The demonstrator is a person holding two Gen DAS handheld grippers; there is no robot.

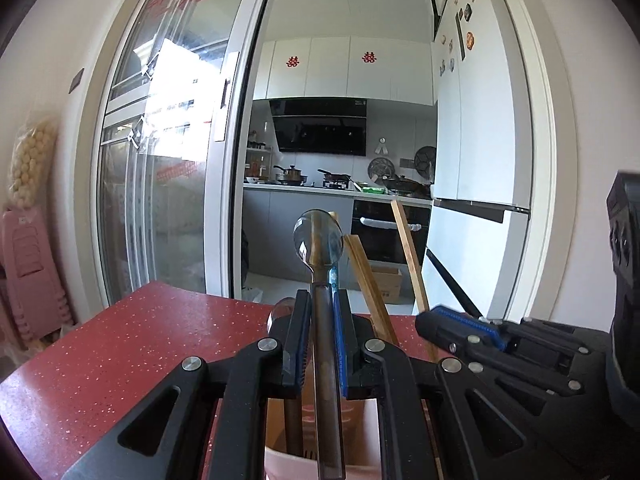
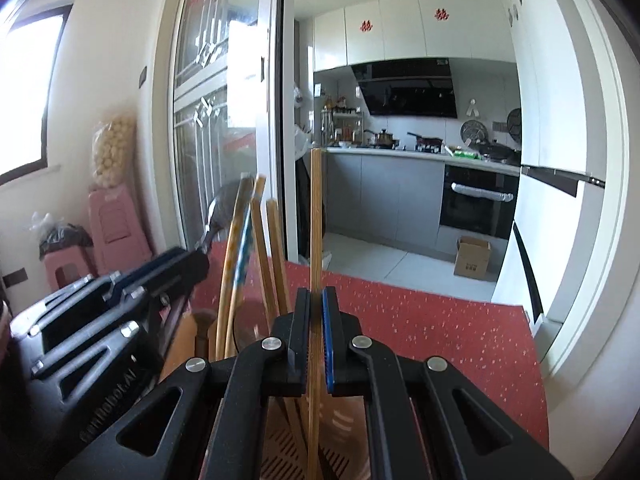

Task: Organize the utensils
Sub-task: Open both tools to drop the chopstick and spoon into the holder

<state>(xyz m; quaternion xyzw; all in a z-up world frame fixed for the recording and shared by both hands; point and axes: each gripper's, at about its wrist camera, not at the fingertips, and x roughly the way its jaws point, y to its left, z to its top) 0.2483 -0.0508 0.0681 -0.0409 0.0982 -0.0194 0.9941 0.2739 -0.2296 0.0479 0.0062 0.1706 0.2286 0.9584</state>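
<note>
clear-handled spoon upright, bamboo chopstick upright, over pink holder

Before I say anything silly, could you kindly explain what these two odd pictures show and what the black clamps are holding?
There is no robot here: a person carries a hand-held gripper in each hand, and a fisheye camera on each looks forward along its two fingers. That is why both pictures curve at the edges.

The left wrist picture shows the left hand-held gripper shut on a spoon, bowl upward. The right hand-held gripper is shut on a bamboo chopstick, held upright; it also appears at the right of the left picture.

Both hover over a pink utensil holder that stands on a red speckled table. More chopsticks already stand in it. Behind is a kitchen seen through a glass sliding door.
</note>
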